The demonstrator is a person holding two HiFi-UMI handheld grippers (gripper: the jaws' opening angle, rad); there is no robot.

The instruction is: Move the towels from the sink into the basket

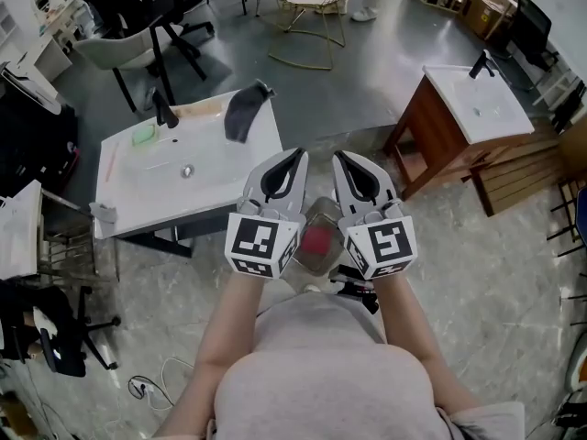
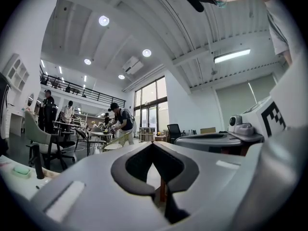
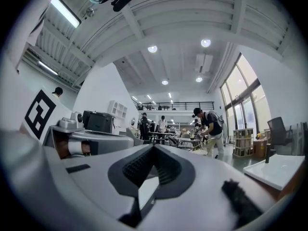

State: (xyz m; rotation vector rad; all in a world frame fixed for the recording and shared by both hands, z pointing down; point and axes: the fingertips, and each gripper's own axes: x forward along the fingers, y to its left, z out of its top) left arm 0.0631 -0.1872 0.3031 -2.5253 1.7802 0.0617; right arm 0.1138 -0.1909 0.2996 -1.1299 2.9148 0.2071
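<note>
A dark grey towel (image 1: pixel 243 113) hangs over the back right corner of the white sink (image 1: pixel 211 177) at the left of the head view. My two grippers are held level, side by side, in front of my chest and right of the sink. The left gripper (image 1: pixel 295 155) (image 2: pixel 153 143) has its tips together with nothing between them. So does the right gripper (image 1: pixel 340 157) (image 3: pixel 154 146). Below and between them stands a clear basket (image 1: pixel 326 211) with something red inside, mostly hidden by the grippers.
A black faucet (image 1: pixel 163 108) and a green pad (image 1: pixel 144 135) sit at the sink's back. A second white sink on a wooden cabinet (image 1: pixel 477 104) stands to the right. Chairs and desks fill the far floor, where people stand (image 3: pixel 211 129).
</note>
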